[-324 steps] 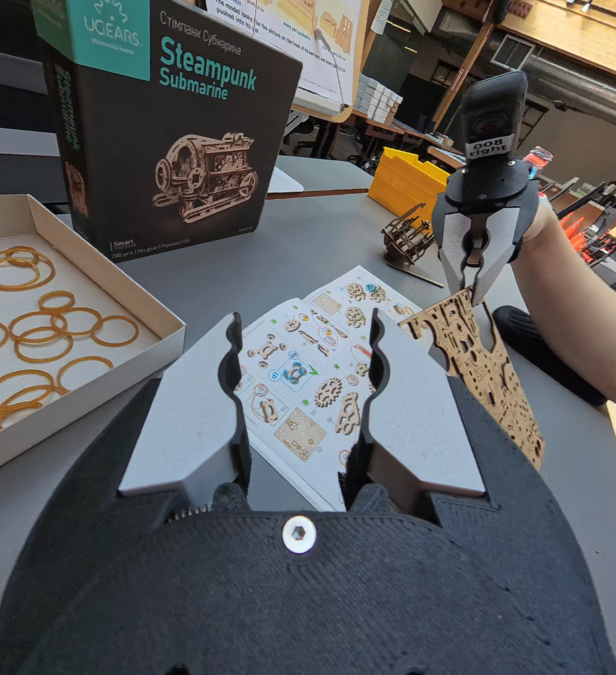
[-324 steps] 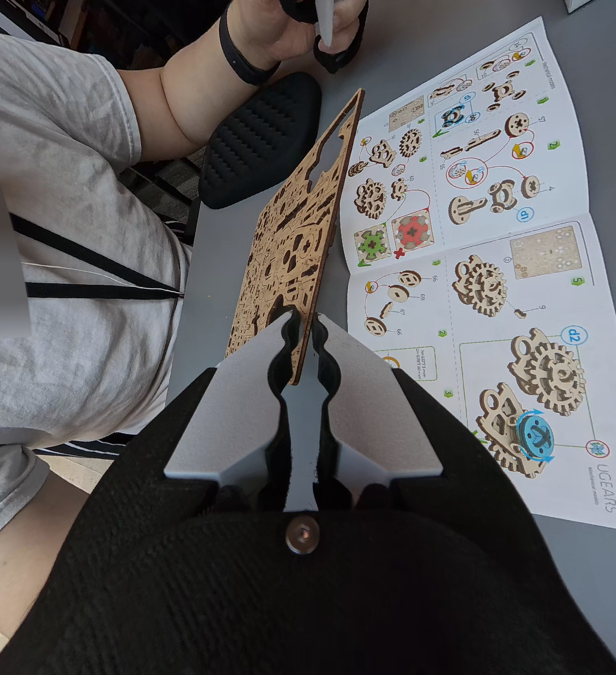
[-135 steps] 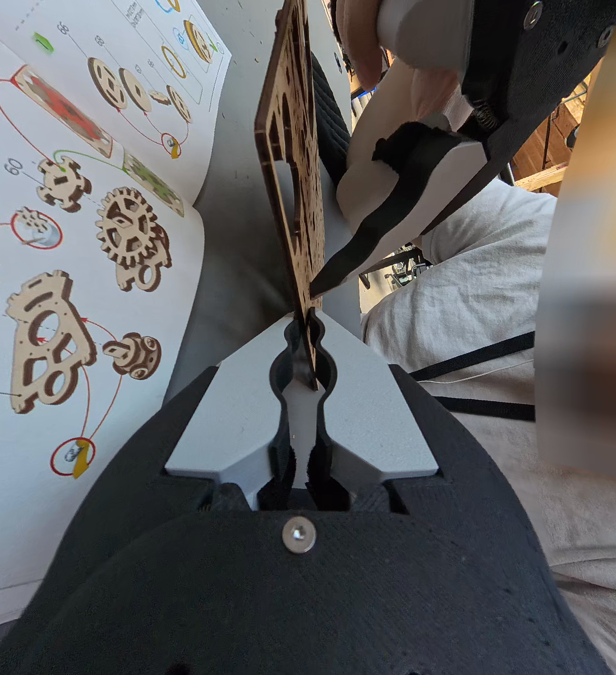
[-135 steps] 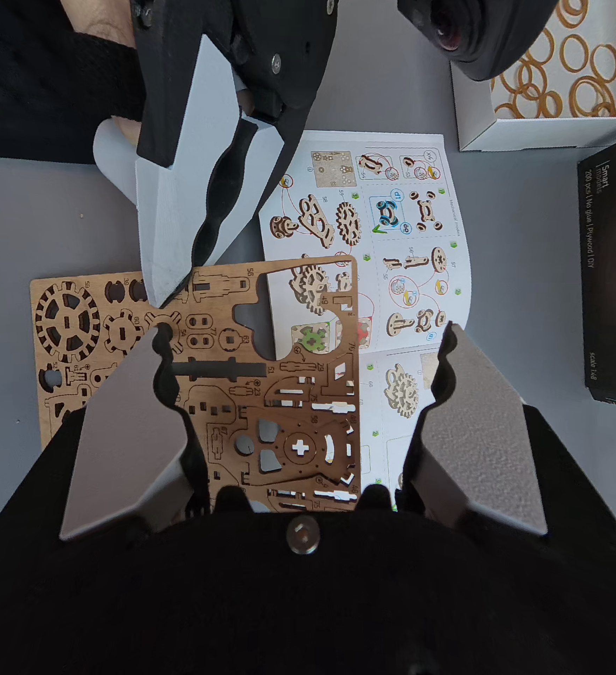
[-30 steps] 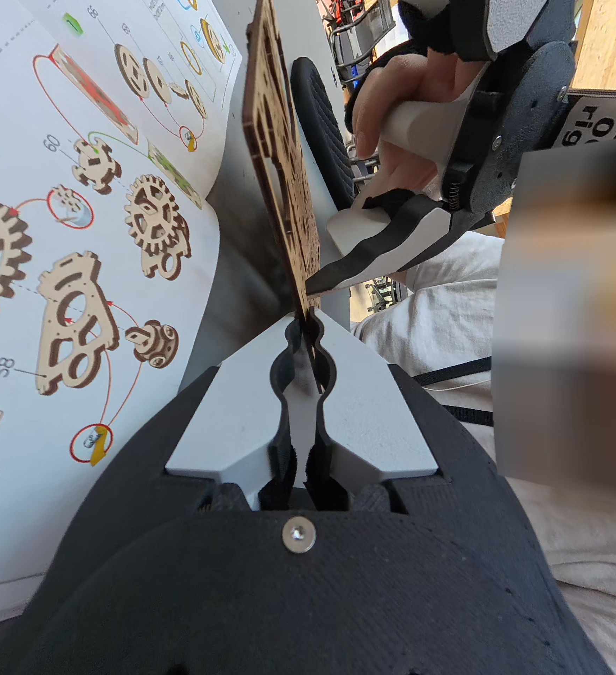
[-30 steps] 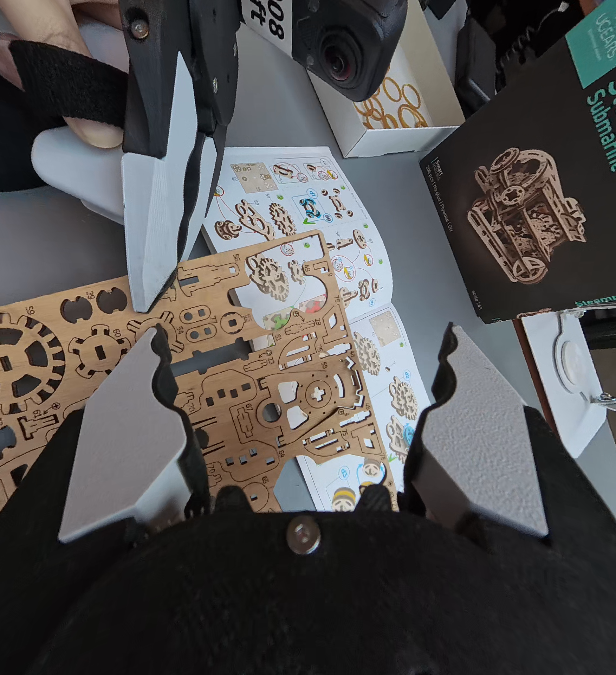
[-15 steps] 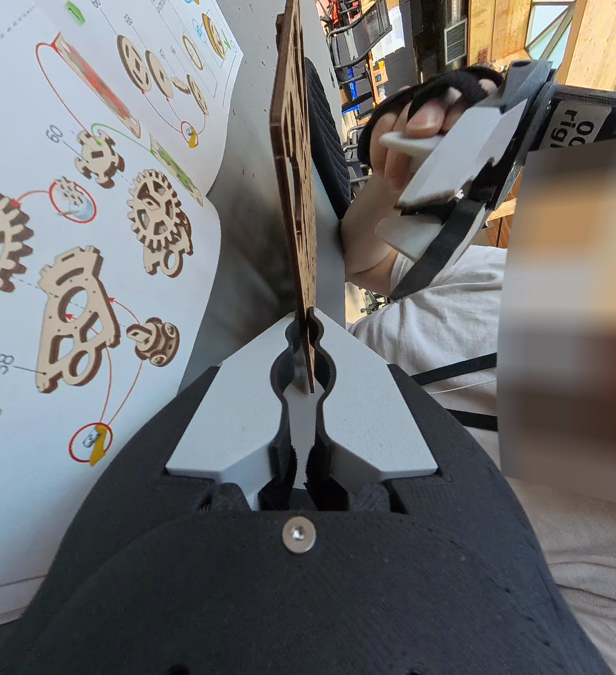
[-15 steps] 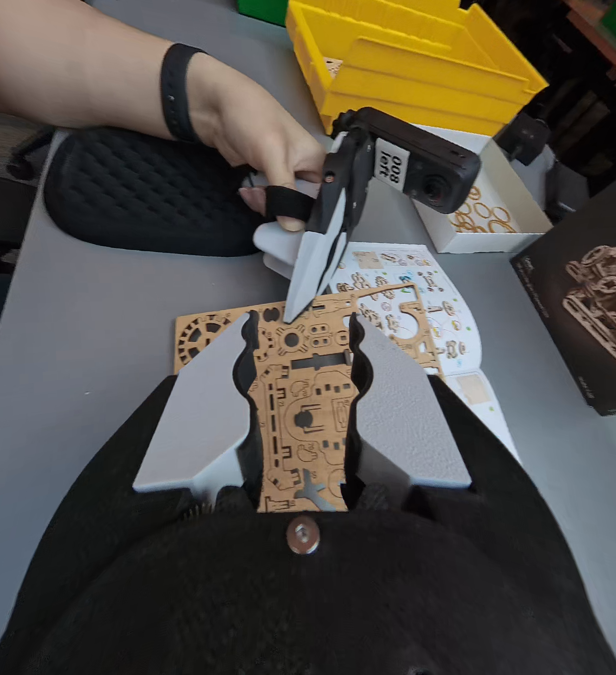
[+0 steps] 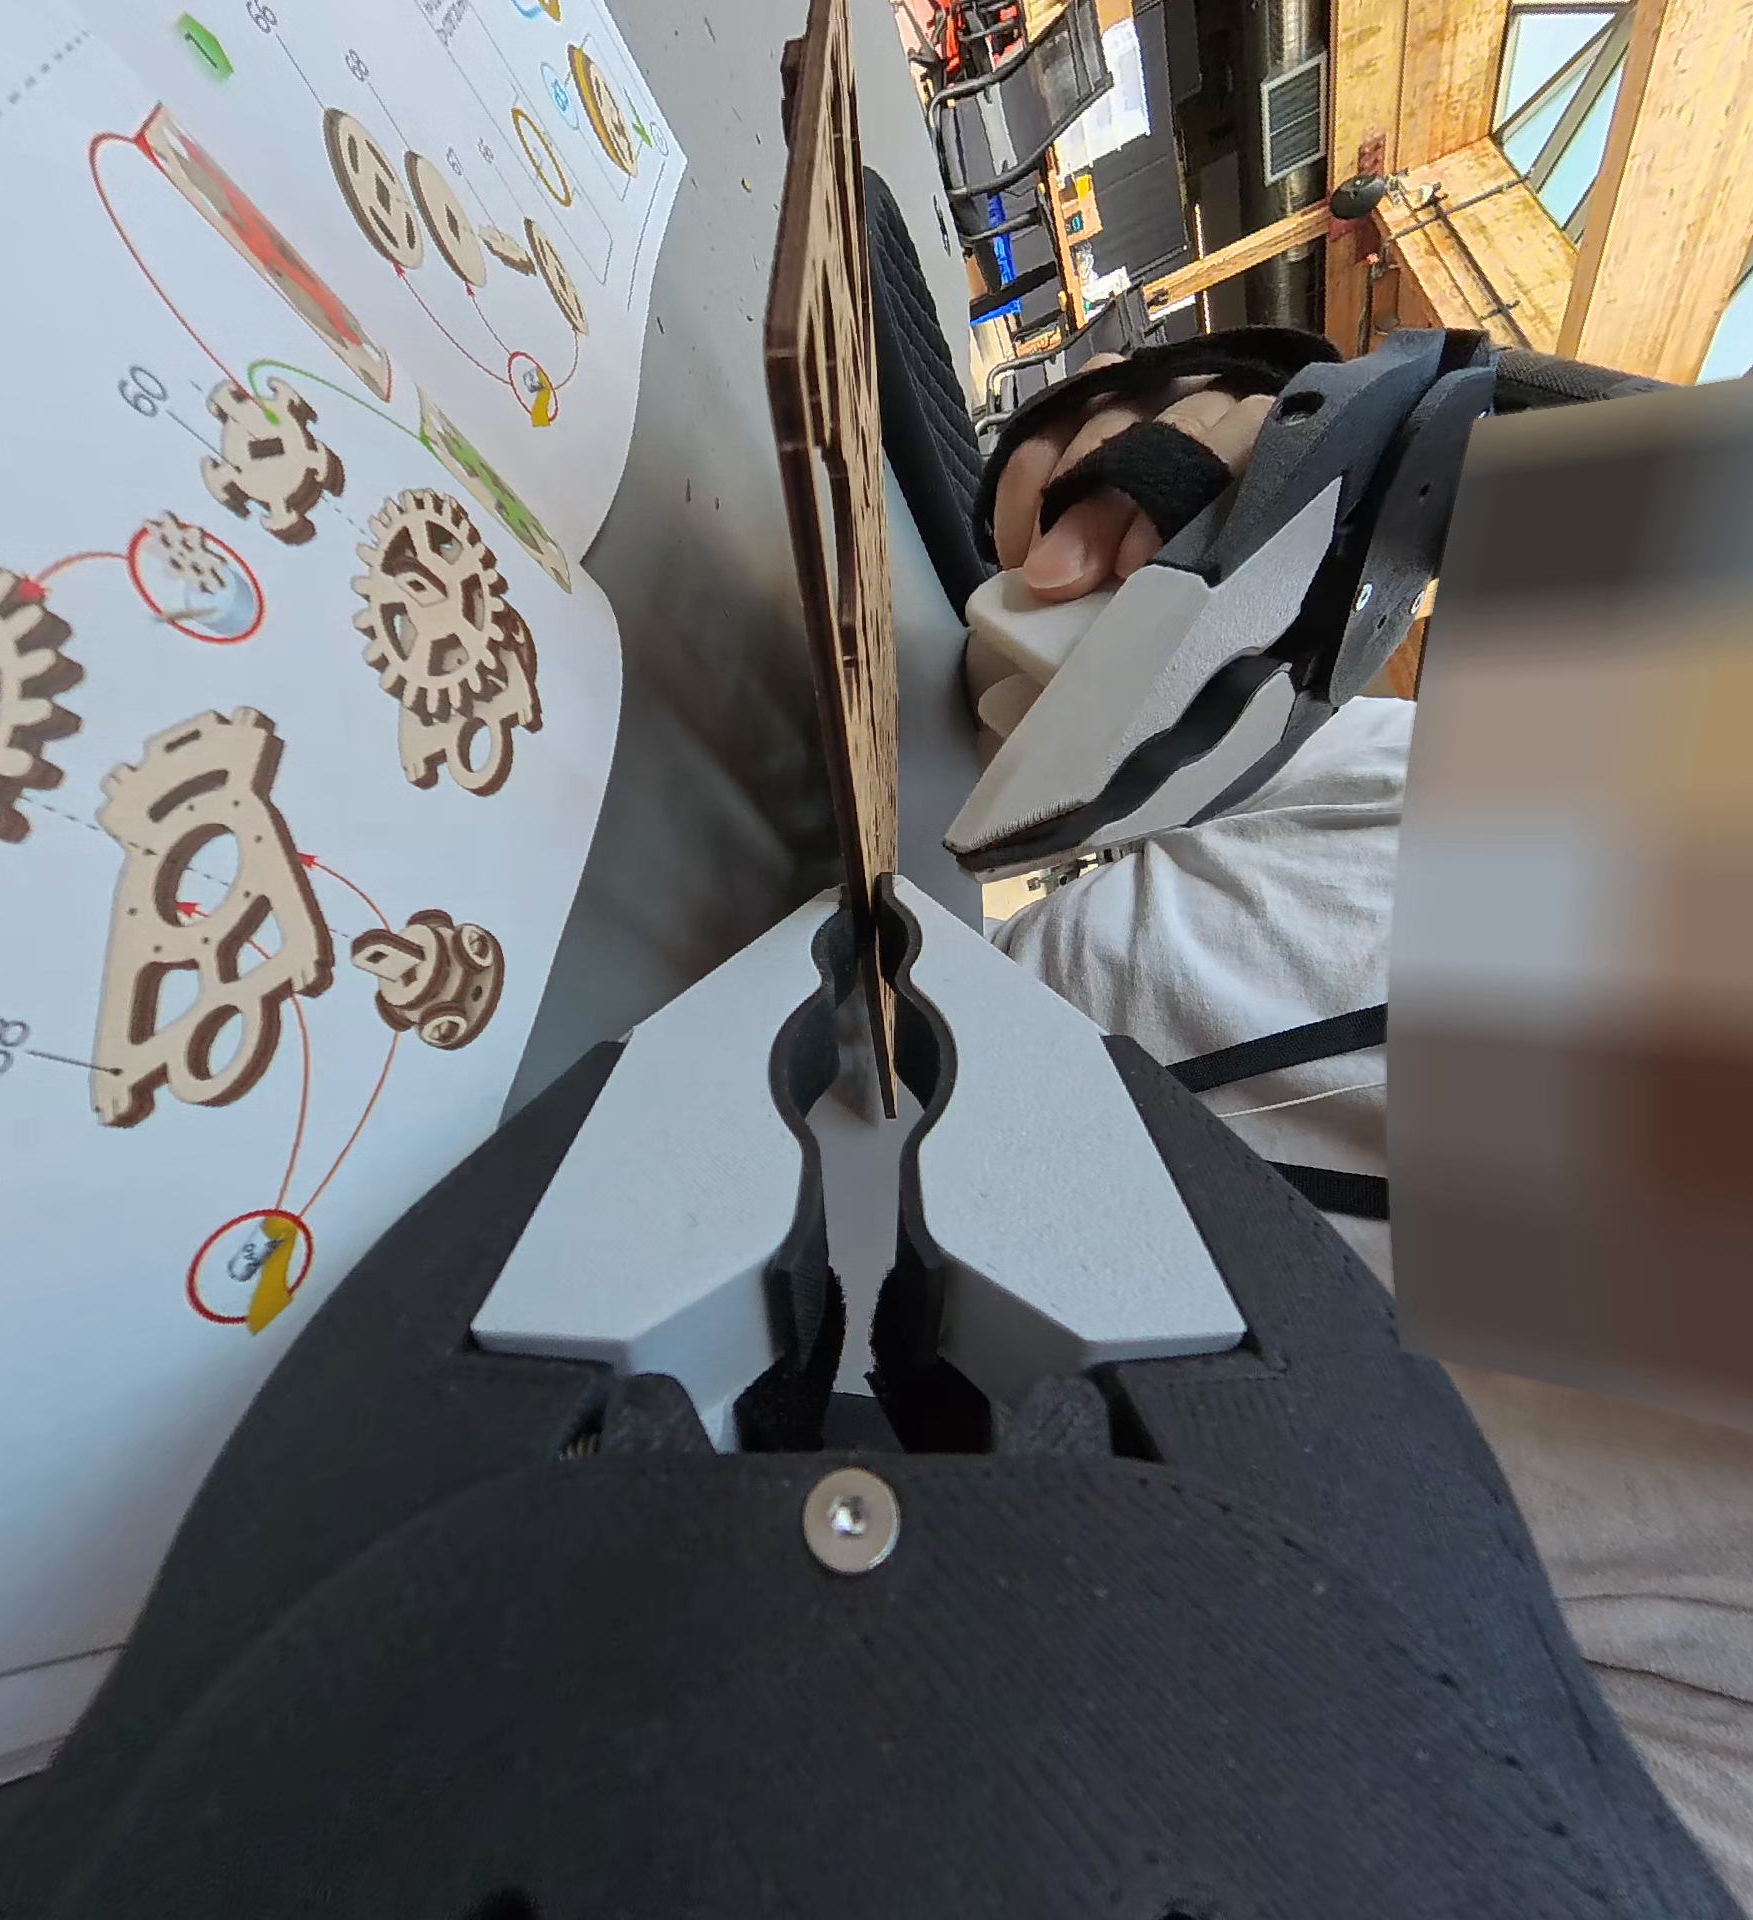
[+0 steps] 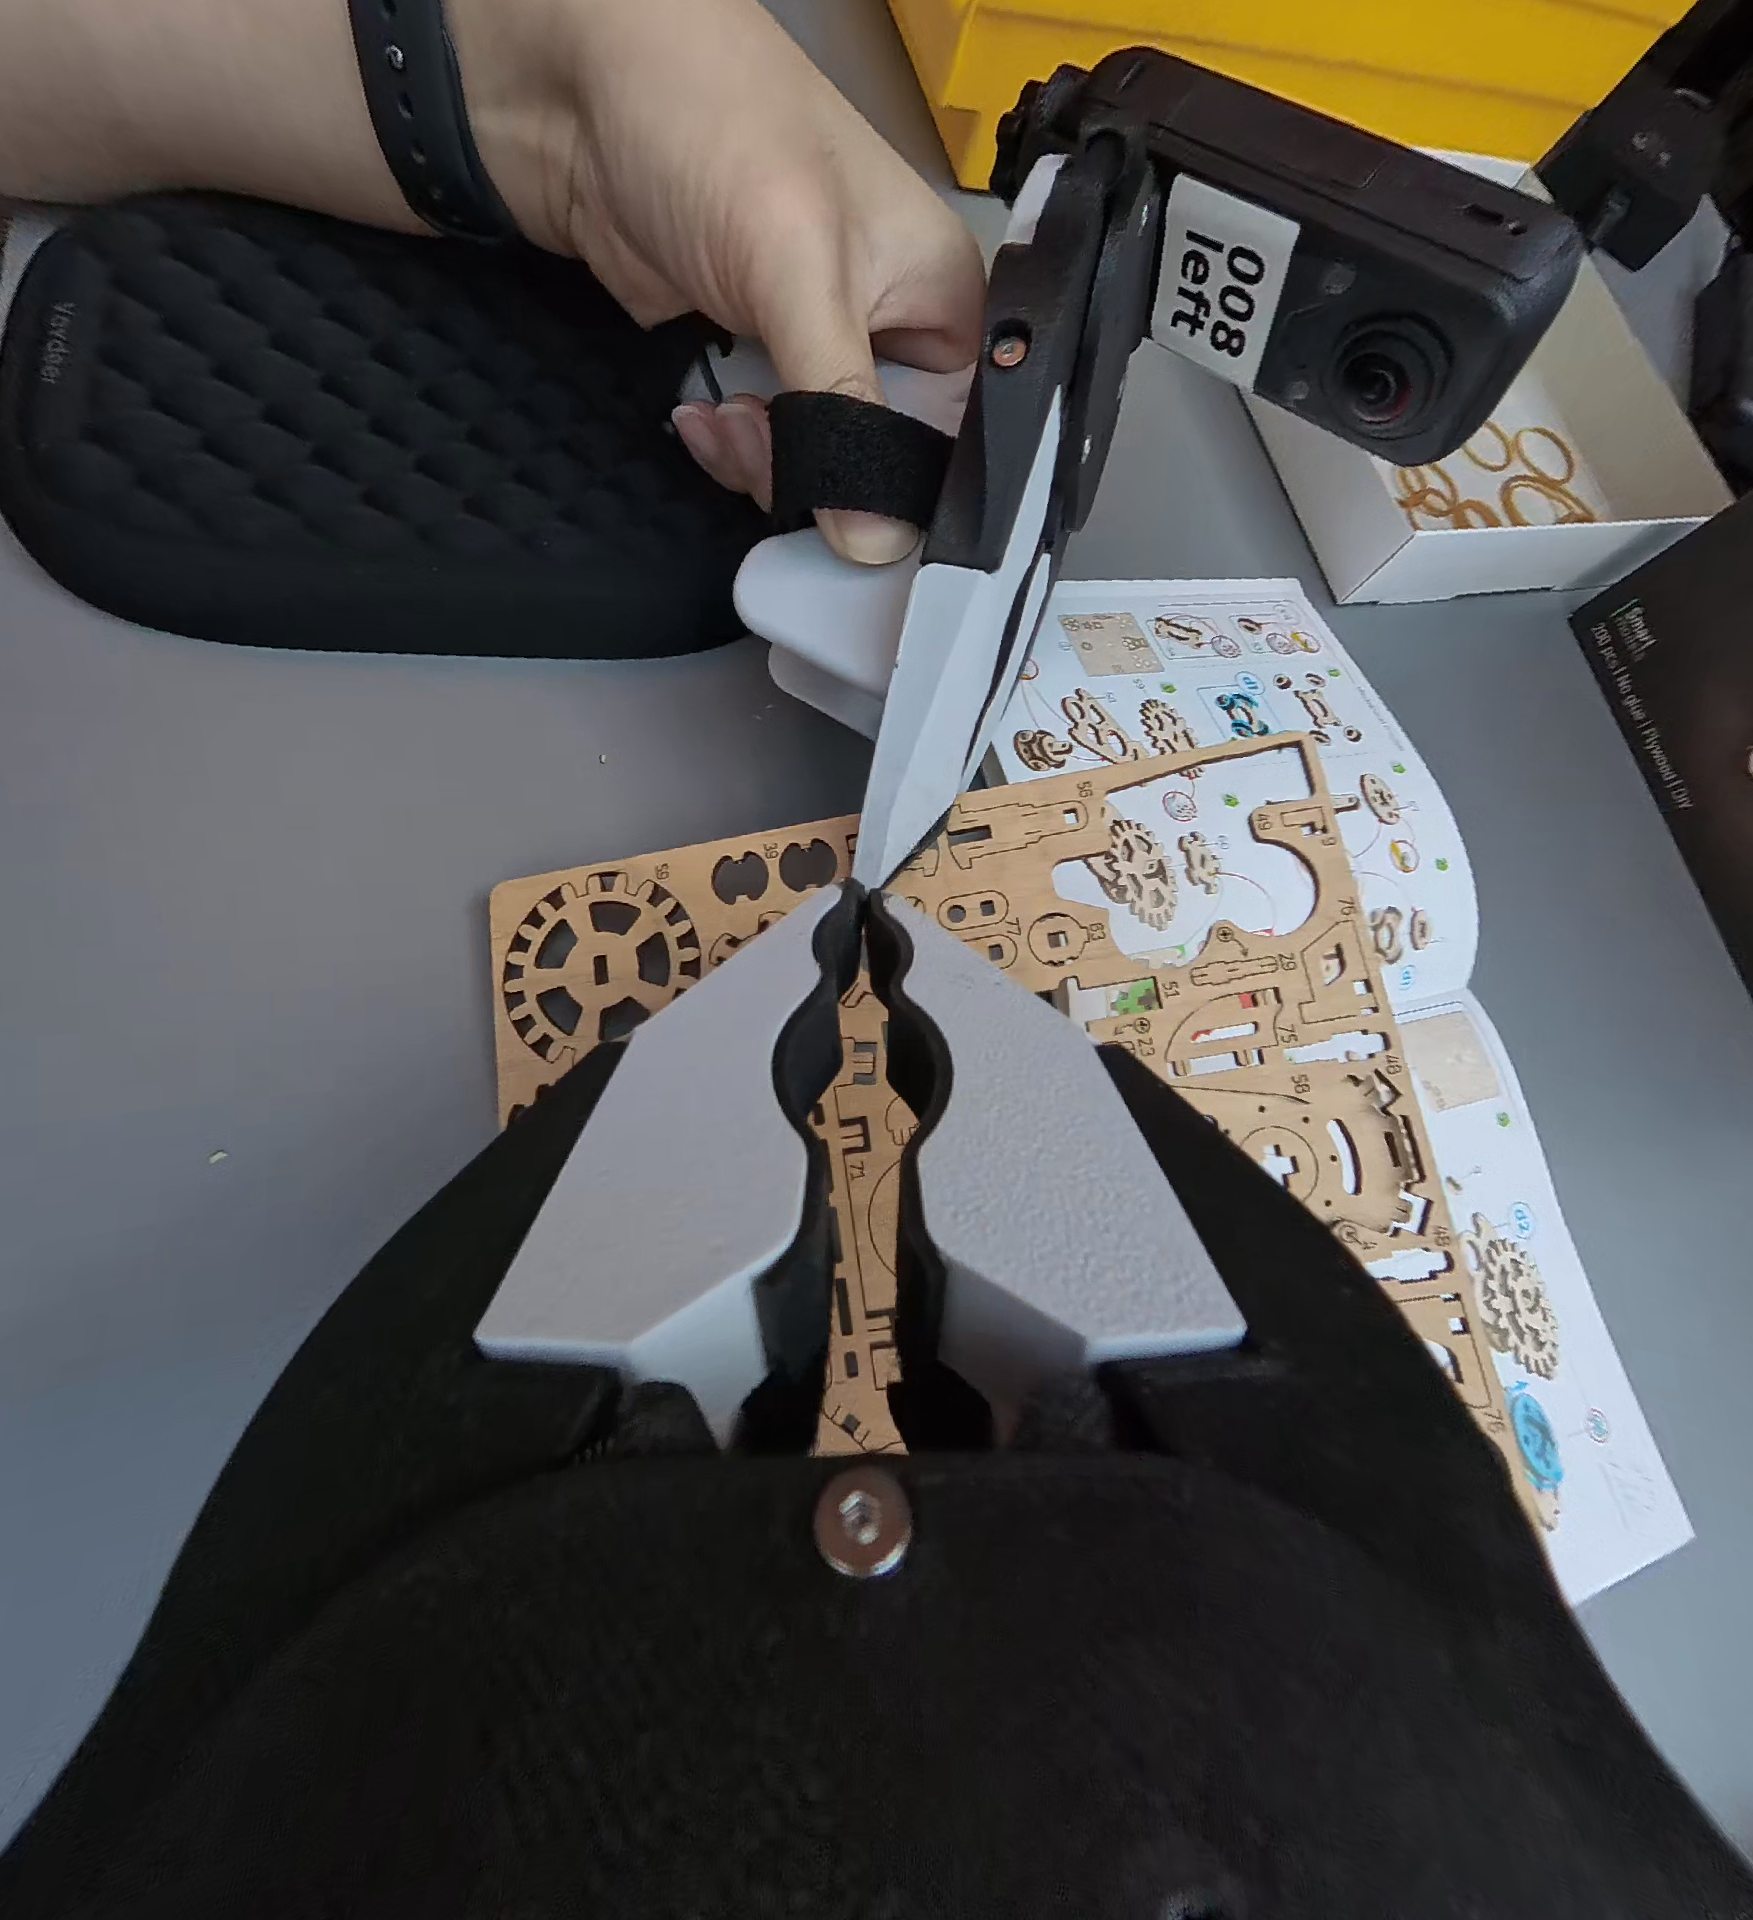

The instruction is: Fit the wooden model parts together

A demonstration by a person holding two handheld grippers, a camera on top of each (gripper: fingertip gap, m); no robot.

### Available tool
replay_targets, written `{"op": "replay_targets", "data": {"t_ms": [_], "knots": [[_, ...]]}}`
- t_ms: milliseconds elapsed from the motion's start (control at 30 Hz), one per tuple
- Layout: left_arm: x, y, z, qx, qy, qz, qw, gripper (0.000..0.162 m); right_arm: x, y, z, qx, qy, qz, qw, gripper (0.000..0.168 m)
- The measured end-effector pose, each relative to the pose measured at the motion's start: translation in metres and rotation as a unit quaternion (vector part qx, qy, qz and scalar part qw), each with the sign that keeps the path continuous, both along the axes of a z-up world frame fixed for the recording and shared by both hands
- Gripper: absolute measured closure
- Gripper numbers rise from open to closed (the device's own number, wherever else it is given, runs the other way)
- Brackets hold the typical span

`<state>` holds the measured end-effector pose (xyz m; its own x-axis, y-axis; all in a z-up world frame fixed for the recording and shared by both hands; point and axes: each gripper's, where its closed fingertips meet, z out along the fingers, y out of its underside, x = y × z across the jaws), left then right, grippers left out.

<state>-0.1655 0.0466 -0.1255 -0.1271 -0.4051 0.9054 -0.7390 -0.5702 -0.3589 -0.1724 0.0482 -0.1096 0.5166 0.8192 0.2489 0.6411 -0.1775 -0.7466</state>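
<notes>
A laser-cut wooden parts sheet (image 9: 836,520) stands edge-on in the left wrist view. My left gripper (image 9: 877,894) is shut on its near edge. In the right wrist view the sheet's face (image 10: 1048,831) shows gears and small parts, and the left gripper (image 10: 887,862) pinches its top edge from above. My right gripper (image 10: 864,904) is shut with nothing visible between its fingers. Its tips point at the sheet's face right beside the left gripper's tips. It also shows in the left wrist view (image 9: 965,831), just right of the sheet.
An open instruction booklet (image 10: 1423,894) lies on the grey table under the sheet. A black padded rest (image 10: 332,416) lies at the back left. A yellow bin (image 10: 1267,62), a white box of rubber bands (image 10: 1474,540) and the dark kit box (image 10: 1734,779) stand at the back right. My two grippers' fingertips are within a few centimetres of each other.
My right gripper has closed from wide open and drawn its tips in beside the left gripper's tips at the sheet. The left gripper still holds the sheet's edge.
</notes>
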Motion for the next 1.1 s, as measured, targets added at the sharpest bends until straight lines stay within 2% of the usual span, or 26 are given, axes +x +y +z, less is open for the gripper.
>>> {"op": "replay_targets", "data": {"t_ms": [33, 233, 1100], "knots": [[0.000, 0.000, 0.000, 0.000, 0.000, 0.000, 1.000, 0.162, 0.001, 0.003, 0.000, 0.016, -0.010, -0.005, 1.000, 0.168], [0.000, 0.000, 0.000, -0.001, 0.000, 0.000, 1.000, 0.162, 0.003, 0.005, -0.015, 0.008, -0.045, -0.008, 0.999, 0.168], [-0.001, 0.001, -0.004, 0.028, 0.002, 0.000, 1.000, 0.161, 0.004, 0.005, -0.021, -0.020, -0.028, -0.025, 0.999, 0.168]]}}
